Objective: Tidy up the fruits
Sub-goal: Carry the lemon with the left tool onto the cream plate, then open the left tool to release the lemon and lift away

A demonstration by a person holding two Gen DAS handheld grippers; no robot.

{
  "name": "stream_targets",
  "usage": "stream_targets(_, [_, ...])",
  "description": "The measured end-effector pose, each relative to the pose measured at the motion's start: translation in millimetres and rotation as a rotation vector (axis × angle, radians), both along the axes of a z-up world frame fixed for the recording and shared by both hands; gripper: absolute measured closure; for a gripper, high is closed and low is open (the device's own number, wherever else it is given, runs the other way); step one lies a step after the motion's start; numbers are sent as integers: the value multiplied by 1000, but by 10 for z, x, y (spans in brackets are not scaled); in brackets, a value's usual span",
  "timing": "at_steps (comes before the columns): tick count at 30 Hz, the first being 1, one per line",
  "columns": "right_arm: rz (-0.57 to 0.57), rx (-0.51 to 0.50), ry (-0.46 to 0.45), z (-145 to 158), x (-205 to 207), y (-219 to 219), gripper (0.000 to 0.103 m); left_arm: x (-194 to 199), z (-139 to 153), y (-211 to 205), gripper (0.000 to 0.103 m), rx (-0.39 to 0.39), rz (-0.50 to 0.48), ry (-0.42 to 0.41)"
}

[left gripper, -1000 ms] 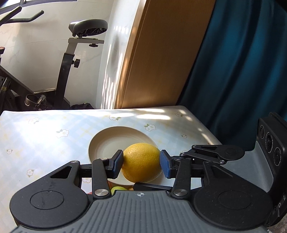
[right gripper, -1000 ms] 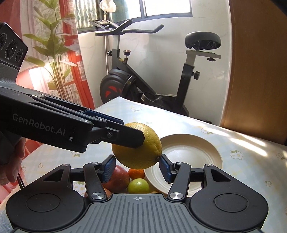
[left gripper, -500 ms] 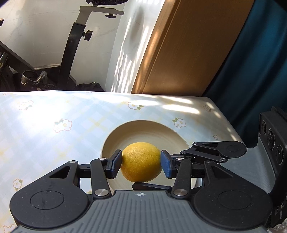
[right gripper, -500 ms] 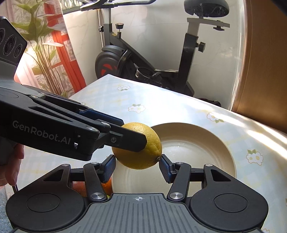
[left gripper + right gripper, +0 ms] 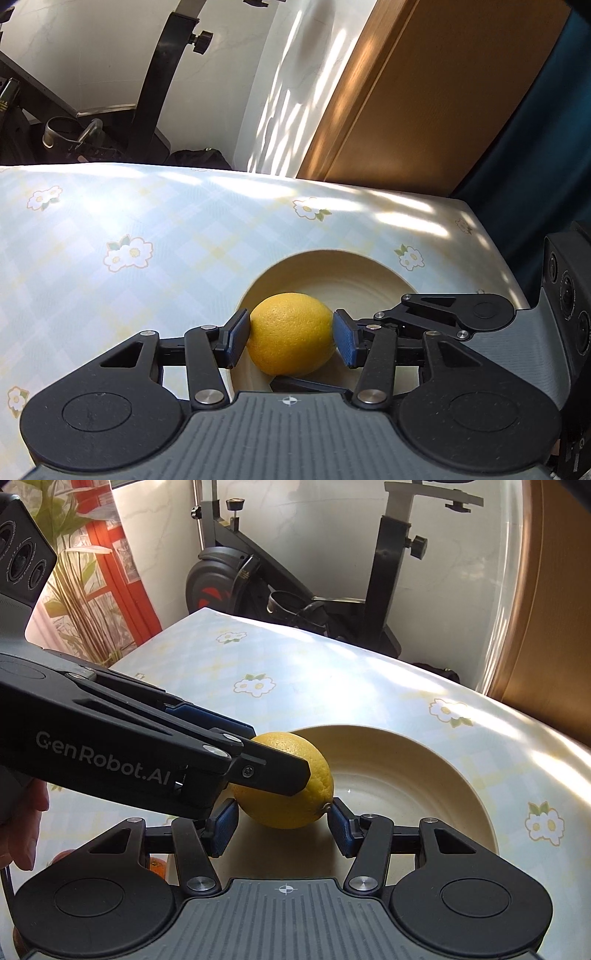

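A yellow lemon point(image 5: 291, 332) is held between the blue pads of my left gripper point(image 5: 291, 338), low over the near rim of a cream plate point(image 5: 343, 277). In the right wrist view the lemon point(image 5: 295, 797) sits under the left gripper's black fingers point(image 5: 273, 771), over the plate point(image 5: 424, 775). My right gripper point(image 5: 282, 825) stands around the lemon's near side, one pad at its tip, the other pad a little apart from it. The right gripper's fingers point(image 5: 443, 314) show at the right of the left wrist view.
The table point(image 5: 110, 258) has a pale checked cloth with flowers. An orange fruit point(image 5: 157, 866) peeks out low left behind the right gripper. An exercise bike point(image 5: 295, 590) stands past the table's far edge. A wooden door point(image 5: 424, 92) and a dark curtain point(image 5: 546, 129) are behind.
Both grippers have moved forward and down with the lemon, from above the fruit pile to low over the plate. The red apple and green fruit have dropped out of view.
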State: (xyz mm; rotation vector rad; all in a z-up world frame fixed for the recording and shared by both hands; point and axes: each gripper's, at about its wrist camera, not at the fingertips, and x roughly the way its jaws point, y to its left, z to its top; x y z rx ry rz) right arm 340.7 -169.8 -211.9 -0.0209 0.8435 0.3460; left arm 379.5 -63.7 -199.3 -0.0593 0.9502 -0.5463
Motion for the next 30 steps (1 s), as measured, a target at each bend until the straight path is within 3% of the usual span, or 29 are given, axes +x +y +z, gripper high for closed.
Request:
stream_targets(14, [-14, -25, -12, 66, -71, -15, 50, -51, -39, -90, 49, 23, 21, -38])
stream_targets(20, [-65, -19, -38, 172, -303, -115, 50, -130, 11, -132, 44, 59, 49, -61])
stream_targets(25, [-106, -10, -75, 275, -579, -165, 50, -231, 168, 67, 44, -2, 97, -62])
stream_targets(30, [-153, -2, -135, 397, -895, -202, 51, -478, 385, 258, 44, -4, 113, -105])
